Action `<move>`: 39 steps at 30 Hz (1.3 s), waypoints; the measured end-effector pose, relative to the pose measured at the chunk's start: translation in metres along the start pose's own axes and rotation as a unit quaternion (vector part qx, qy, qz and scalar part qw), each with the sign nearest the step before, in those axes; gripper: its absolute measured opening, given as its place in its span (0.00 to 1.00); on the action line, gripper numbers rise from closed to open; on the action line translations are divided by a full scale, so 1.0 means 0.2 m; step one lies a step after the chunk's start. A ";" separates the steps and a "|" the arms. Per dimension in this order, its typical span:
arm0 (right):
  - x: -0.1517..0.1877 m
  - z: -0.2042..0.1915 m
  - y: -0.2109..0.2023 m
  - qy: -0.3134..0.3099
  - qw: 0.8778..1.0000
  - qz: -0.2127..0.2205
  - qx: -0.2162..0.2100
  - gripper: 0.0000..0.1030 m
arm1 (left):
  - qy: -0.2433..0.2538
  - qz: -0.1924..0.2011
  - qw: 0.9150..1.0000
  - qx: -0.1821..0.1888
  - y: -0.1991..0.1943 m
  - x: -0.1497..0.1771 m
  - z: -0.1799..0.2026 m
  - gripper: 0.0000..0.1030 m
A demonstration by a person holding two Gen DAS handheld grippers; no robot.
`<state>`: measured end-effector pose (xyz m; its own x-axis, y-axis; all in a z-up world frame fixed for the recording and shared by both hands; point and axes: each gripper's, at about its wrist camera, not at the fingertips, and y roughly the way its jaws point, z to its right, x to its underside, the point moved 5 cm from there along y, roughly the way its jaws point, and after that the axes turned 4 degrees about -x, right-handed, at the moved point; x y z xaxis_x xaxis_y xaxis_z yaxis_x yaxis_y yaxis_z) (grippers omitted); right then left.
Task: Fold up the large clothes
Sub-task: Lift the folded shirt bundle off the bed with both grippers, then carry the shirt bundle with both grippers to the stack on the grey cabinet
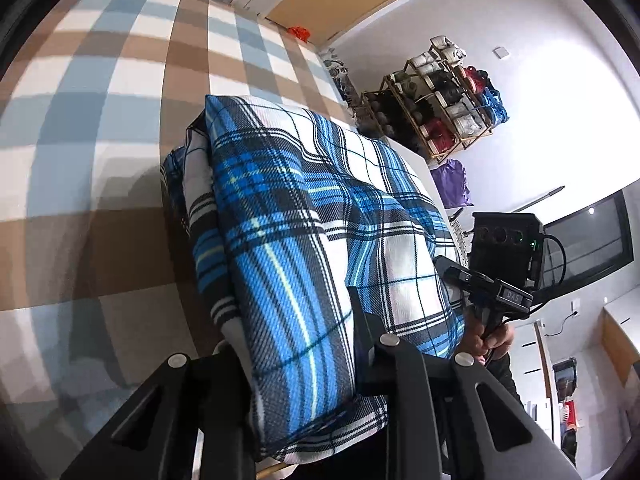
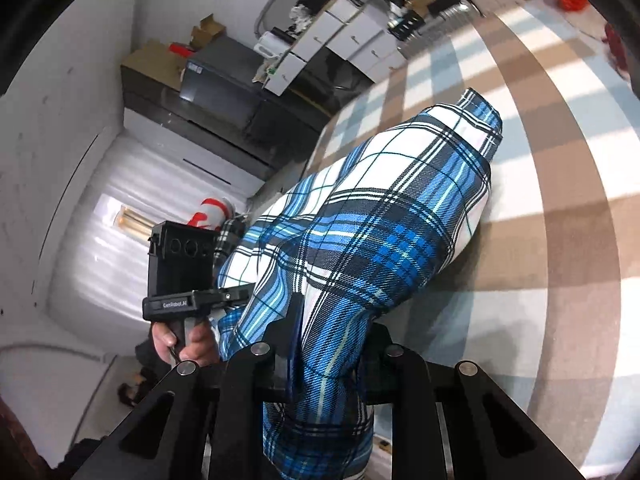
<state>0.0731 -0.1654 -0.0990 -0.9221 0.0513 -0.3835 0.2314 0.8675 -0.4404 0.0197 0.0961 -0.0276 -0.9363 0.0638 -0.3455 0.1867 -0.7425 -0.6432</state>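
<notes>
Left wrist view: the left claw (image 1: 304, 364) is clamping the near end of the blue plaid garment (image 1: 312, 216), whose long axis is stretching away over the checkered bed (image 1: 100, 120).

Right wrist view: the right claw (image 2: 326, 344) is pinching the same garment (image 2: 372, 232), its far corner pointing up-right above the bed (image 2: 560, 240).

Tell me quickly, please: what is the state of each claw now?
Left claw: closed on the blue plaid garment.
Right claw: closed on the same blue plaid garment.
</notes>
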 end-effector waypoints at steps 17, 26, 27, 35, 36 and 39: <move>-0.35 -0.69 0.16 -0.087 0.994 0.008 -0.071 0.20 | 0.000 0.082 0.995 -0.051 -0.82 -0.13 0.10 0.16; -0.54 -1.17 0.61 -0.126 0.983 -0.017 -0.131 0.20 | -0.013 0.137 0.978 -0.155 -1.37 -0.16 -0.01 0.16; -0.56 -1.23 0.67 -0.128 0.982 -0.018 -0.139 0.20 | -0.016 0.142 0.976 -0.163 -1.43 -0.14 -0.04 0.16; -0.54 -1.60 1.31 -0.134 0.970 -0.076 -0.186 0.20 | -0.066 0.185 0.955 -0.222 -1.77 0.00 -0.39 0.16; -0.51 -1.63 1.38 -0.133 0.969 -0.083 -0.191 0.20 | -0.079 0.191 0.952 -0.228 -1.81 0.03 -0.46 0.16; -0.45 -1.72 1.65 -0.141 0.966 -0.105 -0.191 0.20 | -0.112 0.209 0.945 -0.227 -1.86 0.08 -0.64 0.16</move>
<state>0.1249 0.2867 0.0699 -0.8027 -0.2365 -0.5475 -0.1328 0.9659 -0.2225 -0.0262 0.4590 0.1190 -0.7823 -0.3526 -0.5135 0.6150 -0.3061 -0.7267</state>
